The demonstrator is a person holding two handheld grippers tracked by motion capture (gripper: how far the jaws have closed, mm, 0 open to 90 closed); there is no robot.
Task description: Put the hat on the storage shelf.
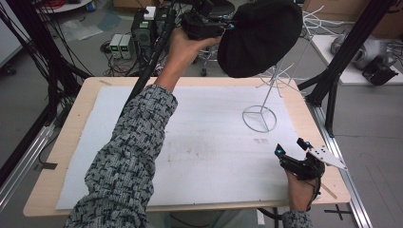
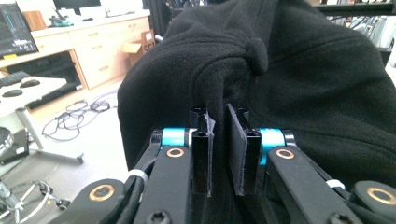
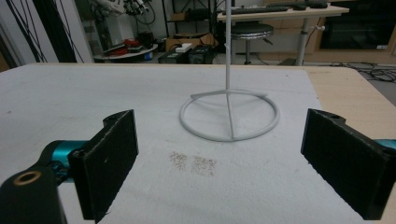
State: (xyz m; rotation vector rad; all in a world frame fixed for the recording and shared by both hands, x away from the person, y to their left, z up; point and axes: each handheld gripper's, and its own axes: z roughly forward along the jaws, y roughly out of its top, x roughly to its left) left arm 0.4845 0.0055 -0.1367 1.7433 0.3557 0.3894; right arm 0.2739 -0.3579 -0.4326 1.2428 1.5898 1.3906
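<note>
Grey floor (image 1: pixel 85 52), wooden cabinets (image 2: pixel 98 51) (cables strewn), stool (image 3: pixel 252 31).

Black hat (image 1: pixel 260 35) hides top of wire stand (image 1: pixel 263 107).

black fleece hat (image 1: pixel 260 35) | held up, above white wire stand (image 1: pixel 260 118)

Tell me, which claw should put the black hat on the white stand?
Probably the left claw: it is shut on the black hat, held up right above the white stand. The right claw sits open and empty, low near the table's edge.
</note>
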